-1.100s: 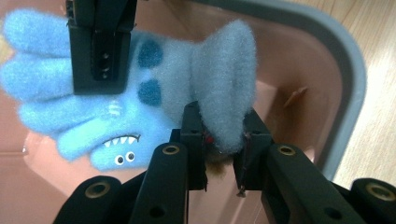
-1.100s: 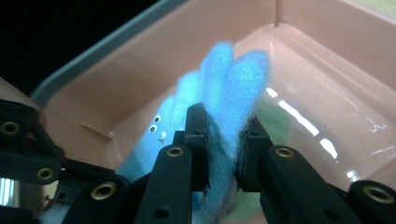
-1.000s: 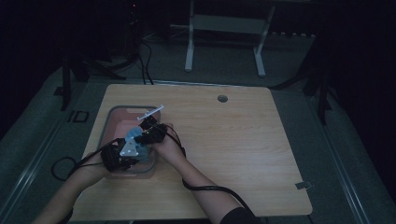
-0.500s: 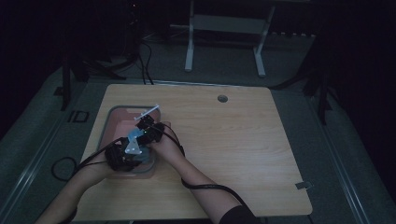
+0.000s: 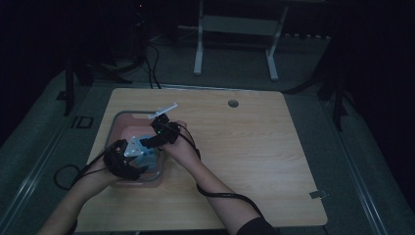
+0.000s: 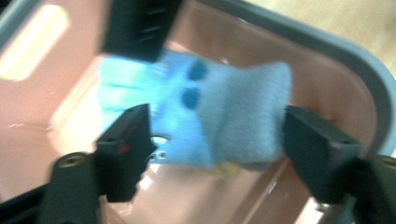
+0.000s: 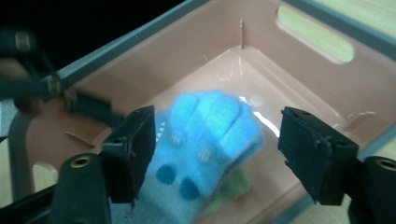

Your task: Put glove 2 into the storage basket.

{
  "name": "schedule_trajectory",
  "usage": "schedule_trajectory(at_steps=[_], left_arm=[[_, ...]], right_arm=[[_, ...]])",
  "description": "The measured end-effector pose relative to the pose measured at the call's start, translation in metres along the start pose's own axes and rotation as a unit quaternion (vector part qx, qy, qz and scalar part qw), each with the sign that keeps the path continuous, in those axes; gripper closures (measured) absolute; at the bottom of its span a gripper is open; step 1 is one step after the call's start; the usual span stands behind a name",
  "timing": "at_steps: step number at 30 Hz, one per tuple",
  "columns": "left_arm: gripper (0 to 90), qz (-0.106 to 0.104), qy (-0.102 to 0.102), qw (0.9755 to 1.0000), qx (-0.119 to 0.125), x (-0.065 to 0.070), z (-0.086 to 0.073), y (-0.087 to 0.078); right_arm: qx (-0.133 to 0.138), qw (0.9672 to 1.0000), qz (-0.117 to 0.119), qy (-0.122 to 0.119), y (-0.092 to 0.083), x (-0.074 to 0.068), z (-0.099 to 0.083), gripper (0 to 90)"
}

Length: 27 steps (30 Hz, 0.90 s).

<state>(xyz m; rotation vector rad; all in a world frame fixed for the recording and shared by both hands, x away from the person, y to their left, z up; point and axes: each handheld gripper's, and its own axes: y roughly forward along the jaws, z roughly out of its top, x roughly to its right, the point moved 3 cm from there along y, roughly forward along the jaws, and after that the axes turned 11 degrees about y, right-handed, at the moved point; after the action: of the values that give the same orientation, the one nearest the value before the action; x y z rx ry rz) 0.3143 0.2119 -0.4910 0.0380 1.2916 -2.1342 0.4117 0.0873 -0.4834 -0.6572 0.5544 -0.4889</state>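
A light blue knit glove (image 7: 210, 135) with dark blue dots lies in a pink bin (image 7: 299, 88) with a grey rim, at the table's left (image 5: 117, 122). My right gripper (image 7: 219, 149) hangs over the glove's fingers. Its jaws have just been opening and stand wide on either side of the glove without pressing it. My left gripper (image 6: 219, 149) is at the greyer cuff end of the glove (image 6: 215, 116). Its jaws have also just been opening, and the glove lies loose between them. In the high view both grippers (image 5: 147, 147) meet over the bin.
Something green (image 7: 236, 184) peeks out under the glove. The bin walls (image 6: 345, 98) stand close around both grippers. The wooden table (image 5: 254, 156) stretches right of the bin, with a small round hole (image 5: 233, 104) near its far edge.
The right gripper has lifted slightly over the bin. The left hand has stayed where it was.
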Motion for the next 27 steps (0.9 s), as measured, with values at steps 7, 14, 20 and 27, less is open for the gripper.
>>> schedule_trajectory(at_steps=[7,14,20,27], left_arm=[[10.2,0.000,-0.039,0.9988,0.030,-0.002,0.010,-0.007],[7.5,-0.011,-0.042,0.9976,0.055,0.009,0.030,-0.005],[6.7,-0.016,-0.031,0.9969,0.071,0.021,0.045,-0.001],[3.6,-0.034,-0.032,0.9938,0.101,0.032,0.061,0.007]], right_arm=[[0.007,0.9996,0.027,0.003,-0.020,0.005,-0.006,20.4],[0.018,0.9994,0.030,0.007,-0.043,0.015,-0.016,19.2],[0.030,0.9995,0.013,0.002,-0.061,0.031,-0.028,17.5],[0.033,0.9993,0.014,-0.009,-0.074,0.045,-0.048,15.1]])
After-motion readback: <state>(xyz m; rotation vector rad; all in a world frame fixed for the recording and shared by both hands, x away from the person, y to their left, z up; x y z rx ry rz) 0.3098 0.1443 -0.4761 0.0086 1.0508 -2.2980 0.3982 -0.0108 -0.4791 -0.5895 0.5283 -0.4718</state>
